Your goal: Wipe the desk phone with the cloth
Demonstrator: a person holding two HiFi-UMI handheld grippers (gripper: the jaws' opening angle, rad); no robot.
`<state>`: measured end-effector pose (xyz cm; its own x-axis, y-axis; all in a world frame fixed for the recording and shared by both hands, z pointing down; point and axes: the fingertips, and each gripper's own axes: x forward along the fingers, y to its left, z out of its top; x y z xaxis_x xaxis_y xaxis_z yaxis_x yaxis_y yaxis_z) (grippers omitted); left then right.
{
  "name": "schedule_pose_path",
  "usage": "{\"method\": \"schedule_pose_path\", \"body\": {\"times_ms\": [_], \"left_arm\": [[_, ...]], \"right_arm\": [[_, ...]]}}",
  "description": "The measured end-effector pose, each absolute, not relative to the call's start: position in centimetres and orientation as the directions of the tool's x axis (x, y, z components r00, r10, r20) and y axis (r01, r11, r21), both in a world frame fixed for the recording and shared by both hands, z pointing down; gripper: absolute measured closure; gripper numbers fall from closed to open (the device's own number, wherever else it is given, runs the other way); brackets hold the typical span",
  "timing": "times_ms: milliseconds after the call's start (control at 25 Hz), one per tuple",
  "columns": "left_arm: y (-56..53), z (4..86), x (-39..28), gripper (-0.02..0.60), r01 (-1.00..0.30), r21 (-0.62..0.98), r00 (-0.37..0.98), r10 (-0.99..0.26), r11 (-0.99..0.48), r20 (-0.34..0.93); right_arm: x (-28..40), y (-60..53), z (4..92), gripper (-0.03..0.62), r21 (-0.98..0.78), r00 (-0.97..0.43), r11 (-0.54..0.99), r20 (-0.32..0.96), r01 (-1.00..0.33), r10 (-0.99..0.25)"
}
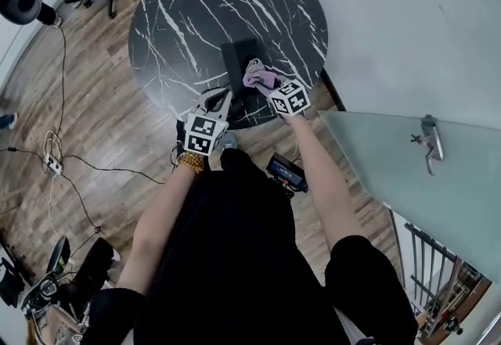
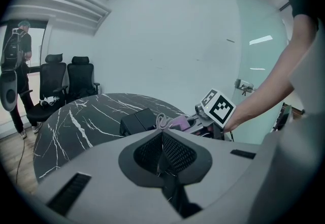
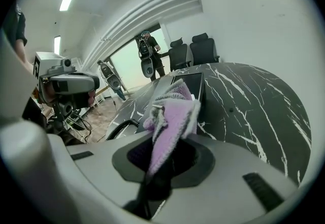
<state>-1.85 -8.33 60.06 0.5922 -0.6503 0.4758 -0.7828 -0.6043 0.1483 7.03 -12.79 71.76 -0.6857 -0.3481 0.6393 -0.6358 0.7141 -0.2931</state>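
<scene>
A black desk phone (image 1: 239, 60) sits near the front edge of a round black marble table (image 1: 180, 15). My right gripper (image 1: 268, 85) is shut on a purple cloth (image 1: 256, 73), which lies against the phone's right side. In the right gripper view the cloth (image 3: 175, 114) bunches out of the jaws, with the phone (image 3: 189, 85) just behind it and its coiled cord (image 3: 121, 126) to the left. My left gripper (image 1: 225, 93) is shut and holds nothing; it hovers at the table's edge just before the phone. The left gripper view shows the phone (image 2: 136, 121) and cloth (image 2: 179, 123) ahead.
Two black office chairs (image 2: 66, 78) stand beyond the table, and a person (image 2: 18, 65) stands by the window. Cables (image 1: 70, 171) and a power strip lie on the wooden floor at left. A frosted glass panel (image 1: 407, 179) is at right. A small device (image 1: 286, 172) lies on the floor.
</scene>
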Motion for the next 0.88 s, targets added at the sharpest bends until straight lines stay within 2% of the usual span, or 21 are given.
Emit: {"method": "schedule_pose_path", "body": {"times_ms": [880], "left_arm": [[-8.0,59.9,-1.9,0.568,-0.781,0.144,0.594,-0.65,-0.608,0.473]], "right_arm": [[7.7,-11.0,73.0,0.516,-0.354,-0.677,0.647,0.646,-0.675,-0.353]]}}
